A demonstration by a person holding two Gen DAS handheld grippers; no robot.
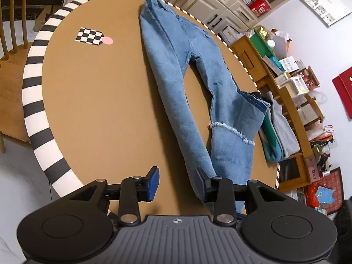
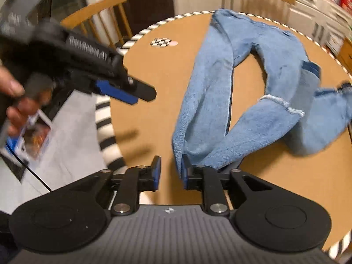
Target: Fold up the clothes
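Observation:
Light blue jeans [image 1: 176, 66] lie spread on a round brown table [image 1: 99, 99], waist at the far rim, both legs running toward me. My left gripper [image 1: 177, 173] hovers open over the near end of the left leg; the denim passes beside its right finger, and bare table shows between the pads. In the blurred right wrist view the jeans [image 2: 209, 99] have one leg end bunched at the right. My right gripper [image 2: 171, 165] is open, with the leg's edge touching its right finger. A hand [image 2: 13, 101] holds the left gripper [image 2: 134, 94] at upper left.
A checkerboard card with a pink dot [image 1: 89, 35] lies on the far left of the table. Its rim [image 1: 33, 101] is black-and-white striped. Folded clothes [image 1: 277, 132] are stacked on a wooden bench at the right, with wooden chairs [image 1: 13, 50] around and cluttered shelves beyond.

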